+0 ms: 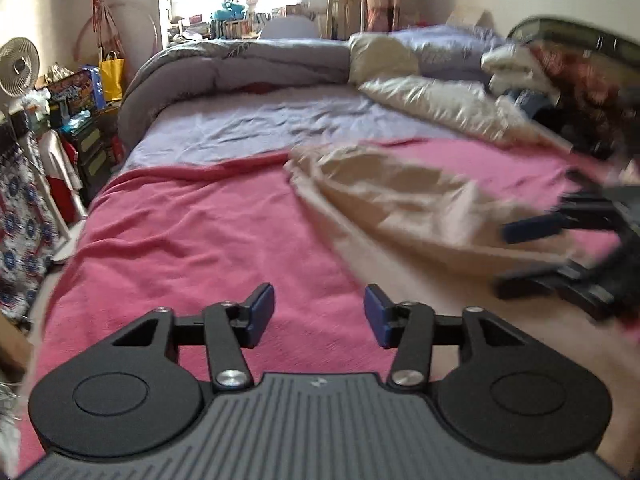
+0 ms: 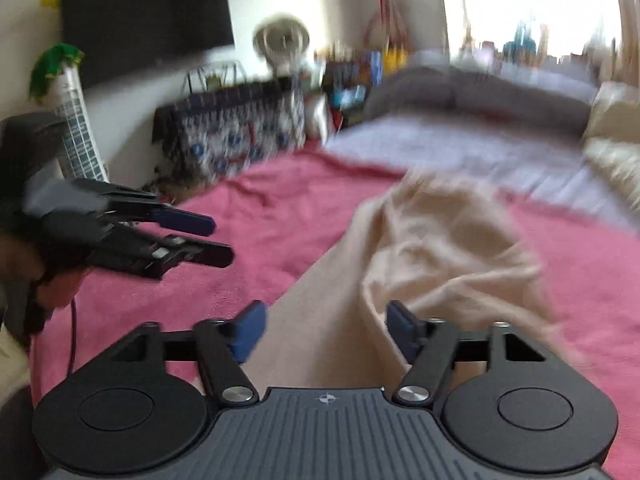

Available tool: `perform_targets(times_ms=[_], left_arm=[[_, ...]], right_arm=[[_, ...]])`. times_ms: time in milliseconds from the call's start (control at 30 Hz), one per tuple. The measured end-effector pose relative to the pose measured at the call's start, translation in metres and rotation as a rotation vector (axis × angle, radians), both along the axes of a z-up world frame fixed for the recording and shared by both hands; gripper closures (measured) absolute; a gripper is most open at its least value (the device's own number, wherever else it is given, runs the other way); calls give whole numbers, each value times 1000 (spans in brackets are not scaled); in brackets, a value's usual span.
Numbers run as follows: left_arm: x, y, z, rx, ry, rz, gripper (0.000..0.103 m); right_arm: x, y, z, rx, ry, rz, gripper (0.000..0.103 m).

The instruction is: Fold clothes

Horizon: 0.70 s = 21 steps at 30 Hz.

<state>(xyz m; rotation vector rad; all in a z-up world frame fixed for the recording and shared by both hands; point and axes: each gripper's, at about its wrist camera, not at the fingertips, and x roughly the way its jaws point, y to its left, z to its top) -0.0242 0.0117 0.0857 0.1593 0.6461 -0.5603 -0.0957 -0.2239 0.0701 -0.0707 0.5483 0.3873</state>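
Crumpled beige cloth garment (image 1: 404, 200) lying loose on pink fleece blanket (image 1: 192, 232), left gripper (image 1: 319, 312) jaws apart, empty, beside garment, right gripper (image 2: 324, 330) jaws apart over its near edge, gripping nothing.

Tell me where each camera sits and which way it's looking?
Left wrist view: sits on the left tongs, looking down the pink blanket toward the window; the open tongs show, with the right tongs at the right edge.
Right wrist view: sits on the right tongs, looking over the beige garment toward the fan; the open tongs show, with the left tongs and a hand at the left edge.
Shared: blanket, garment, fan.
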Motion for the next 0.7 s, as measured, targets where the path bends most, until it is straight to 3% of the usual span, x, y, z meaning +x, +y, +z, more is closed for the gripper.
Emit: perform_targets(times_ms=[67,133,267,400,500,533,600,700], left_arm=[[5,-16,1,-43,23,3,43],[9,-35,-1,-56,53,20,42],[21,-78,-17,-45,145,72,42],[31,-107,-35,-15,219,142,37],[31,-114,-43,-12,239,171,35],[31,-115,-45,-13,239,177,34],[29,-113,-47,-17,237,184,34],[29,-106,-45,-26,241,199,34]], right_arm=[[-31,-7,2,-156,-77,-33,27],[-55,-13,-3,-309,-98,-48,28],[-88,-32,-19,-402,-14,-29,34],[-105,-55,-32,-334,77,-89,41],[-110,-84,-34,-72,188,-200,58],[-116,-86,-32,-37,189,-213,67],[-131,-80,-27,-38,153,-214,69],[-151,-62,-17,-33,128,-71,69]])
